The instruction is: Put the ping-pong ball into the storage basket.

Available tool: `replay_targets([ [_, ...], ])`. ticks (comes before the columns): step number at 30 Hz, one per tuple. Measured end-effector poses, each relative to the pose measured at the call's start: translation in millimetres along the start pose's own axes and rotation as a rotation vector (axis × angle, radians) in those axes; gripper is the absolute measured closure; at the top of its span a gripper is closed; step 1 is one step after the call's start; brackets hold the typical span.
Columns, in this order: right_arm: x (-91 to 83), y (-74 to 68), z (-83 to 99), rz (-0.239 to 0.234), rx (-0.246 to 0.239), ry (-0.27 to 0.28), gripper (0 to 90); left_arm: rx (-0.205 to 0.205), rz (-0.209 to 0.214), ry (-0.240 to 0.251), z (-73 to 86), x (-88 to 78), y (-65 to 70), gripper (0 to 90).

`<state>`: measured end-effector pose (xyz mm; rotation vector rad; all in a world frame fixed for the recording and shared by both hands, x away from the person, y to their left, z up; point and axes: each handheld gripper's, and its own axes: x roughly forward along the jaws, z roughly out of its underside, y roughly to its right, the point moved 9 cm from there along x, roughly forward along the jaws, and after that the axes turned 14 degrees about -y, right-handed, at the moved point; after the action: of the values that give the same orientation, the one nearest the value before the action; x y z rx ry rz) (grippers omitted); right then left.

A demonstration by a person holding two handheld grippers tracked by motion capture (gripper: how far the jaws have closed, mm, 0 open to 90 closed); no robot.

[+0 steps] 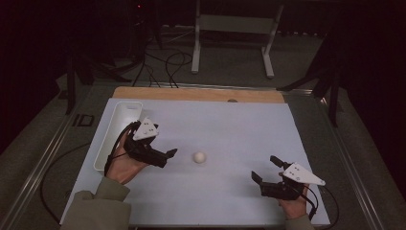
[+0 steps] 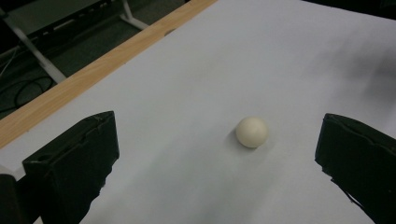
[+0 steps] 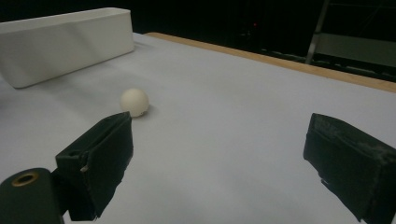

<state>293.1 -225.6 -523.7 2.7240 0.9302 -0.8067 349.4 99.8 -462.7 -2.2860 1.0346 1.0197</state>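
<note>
The left gripper (image 1: 168, 154) is held just above the bench (image 1: 230, 201), its jaws spread wide with nothing between them. The ball (image 1: 199, 157) lies just ahead of its tips, apart from both jaws; in the left gripper view the ball (image 2: 251, 132) sits beyond the gap, nearer the jaw at the right of that view. Behind this gripper, on its outer side, the white tray (image 1: 106, 143) runs along the bench's edge, close to the hand (image 1: 125, 165) that holds it. Ahead of the gripper, bare pale surface runs past the ball toward the wooden strip (image 1: 201, 94) at the far edge.

The right gripper (image 1: 266, 169) hovers near the bench's near corner, jaws equally wide apart and holding nothing, with the ball well off to its left and open surface in between.

The ball is small, round, off-white and matte, casting a soft shadow. In the right gripper view it (image 3: 134, 102) stands above that view's left jaw, with the tray (image 3: 65, 44) behind it.

The tray's inside is hard to make out, and the room beyond the bench is dark.
</note>
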Motion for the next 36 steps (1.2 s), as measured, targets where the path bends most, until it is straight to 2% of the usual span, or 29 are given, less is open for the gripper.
replay_targets([
  [24,-0.1,0.7,0.2,0.0,0.001,-0.001,8.1,0.046,0.025,-0.08,-13.3,18.3,5.5,0.0],
  [36,-0.1,1.5,0.4,0.003,0.002,-0.001,8.1,0.057,0.029,-0.1,-19.5,25.1,6.6,0.0],
])
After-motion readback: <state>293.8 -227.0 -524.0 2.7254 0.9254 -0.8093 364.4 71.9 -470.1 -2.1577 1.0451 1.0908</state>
